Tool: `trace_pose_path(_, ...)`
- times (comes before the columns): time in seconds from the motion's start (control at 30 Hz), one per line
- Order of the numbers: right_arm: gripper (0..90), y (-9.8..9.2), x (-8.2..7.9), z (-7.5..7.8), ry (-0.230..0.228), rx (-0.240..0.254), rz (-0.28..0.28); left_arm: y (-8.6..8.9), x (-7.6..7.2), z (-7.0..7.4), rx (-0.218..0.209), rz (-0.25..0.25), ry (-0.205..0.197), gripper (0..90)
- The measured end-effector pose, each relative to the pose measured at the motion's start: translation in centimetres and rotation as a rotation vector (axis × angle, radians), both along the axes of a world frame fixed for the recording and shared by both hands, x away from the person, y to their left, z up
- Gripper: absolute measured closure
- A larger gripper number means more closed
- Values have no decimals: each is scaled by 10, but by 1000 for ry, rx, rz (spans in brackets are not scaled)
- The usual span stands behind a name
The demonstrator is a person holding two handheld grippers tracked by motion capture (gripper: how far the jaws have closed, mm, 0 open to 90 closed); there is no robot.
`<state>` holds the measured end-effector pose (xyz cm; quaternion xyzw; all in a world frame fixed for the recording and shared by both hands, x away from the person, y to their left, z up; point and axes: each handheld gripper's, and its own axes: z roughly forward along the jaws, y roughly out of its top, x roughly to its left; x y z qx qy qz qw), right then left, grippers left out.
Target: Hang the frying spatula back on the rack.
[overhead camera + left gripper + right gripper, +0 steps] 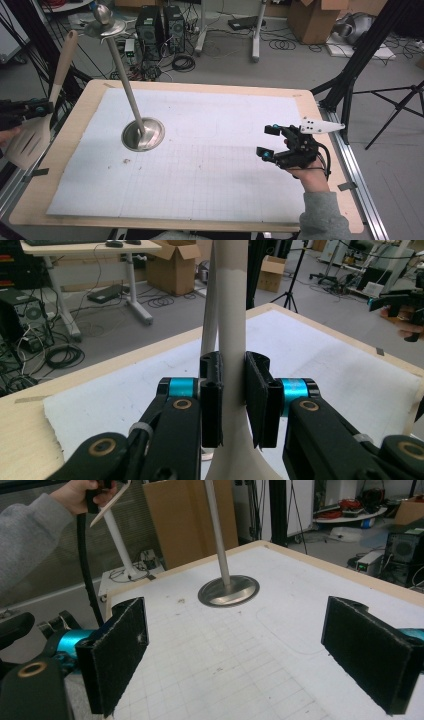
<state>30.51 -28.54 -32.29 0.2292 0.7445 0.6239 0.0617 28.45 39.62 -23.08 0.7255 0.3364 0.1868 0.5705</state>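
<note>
Left gripper (35, 107) clamping its jaws on the handle of a cream slotted spatula (37, 125), off the tabletop's (75, 115) left edge, long axis near upright, blade hanging lowermost, right gripper (267, 141) hovering right of the steel stand (143, 134), jaws gaping wide, holding nothing.

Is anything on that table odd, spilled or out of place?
Only small things: a little brownish smudge marks the white mat beside the metal stand's round base. The slotted spatula is off the table's left edge, clamped in the left hand-held gripper.
</note>
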Motion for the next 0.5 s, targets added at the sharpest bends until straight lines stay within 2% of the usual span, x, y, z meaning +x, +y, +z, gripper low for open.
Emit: trace_pose_path(0.5, 106, 0, 0, 0, 0, 4, 2, -9, 12, -11, -18, -29, 32, 776)
